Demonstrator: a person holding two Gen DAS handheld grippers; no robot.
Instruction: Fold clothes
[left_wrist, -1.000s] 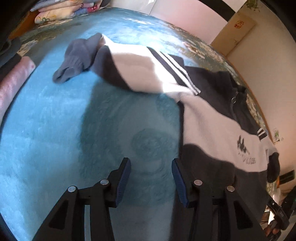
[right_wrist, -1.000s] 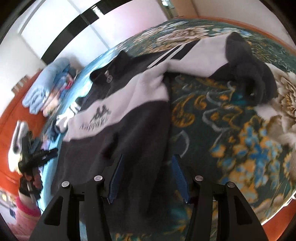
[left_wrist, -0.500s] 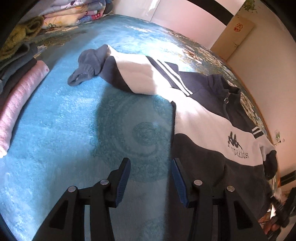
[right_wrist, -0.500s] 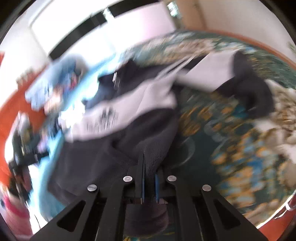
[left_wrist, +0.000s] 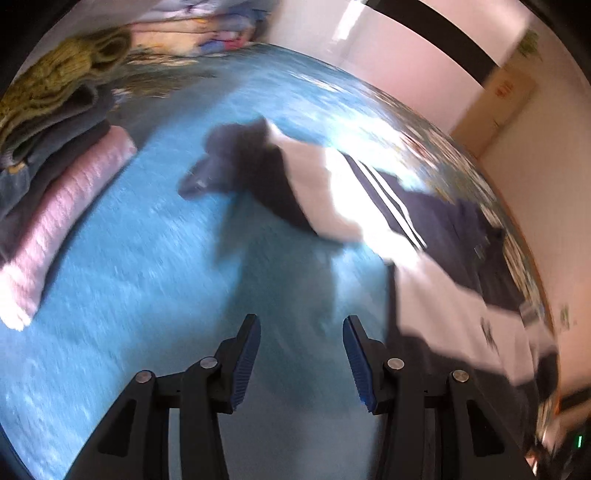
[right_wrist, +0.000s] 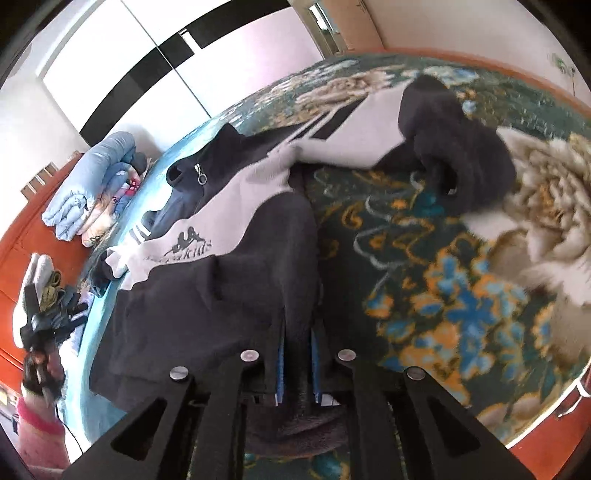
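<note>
The sweatshirt (right_wrist: 207, 295), dark with a pale band across the chest, was laid out almost flat on the bed, front side up, its zip collar toward 11 o'clock in the right wrist view. Its sleeves were spread outward: one was stretched toward 1 o'clock and ended in a bunched dark cuff (right_wrist: 458, 147) on the floral blanket (right_wrist: 461, 306), while in the left wrist view the other sleeve (left_wrist: 306, 192) was seen lying across the blue blanket (left_wrist: 110, 295) toward 11 o'clock.

The right gripper (right_wrist: 297, 354) was pressed together on the dark hem of the garment at 6 o'clock, a ridge of fabric being pinched between the blue pads (right_wrist: 280, 365). The left gripper (left_wrist: 301, 354) was spread wide above the blue blanket, nothing being held; the body of the garment lay just beside it toward 3 o'clock. That view was blurred, so finer detail could not be made out.

No fold was seen to have been made. The task was judged to be at its very start: only one lower edge had been seized. The other hem corner was still to be gripped, and the sleeves and body remained to be folded. Stacks of folded clothes (left_wrist: 55, 147) were piled at 9 to 10 o'clock in the left view, well apart from the garment.
</note>
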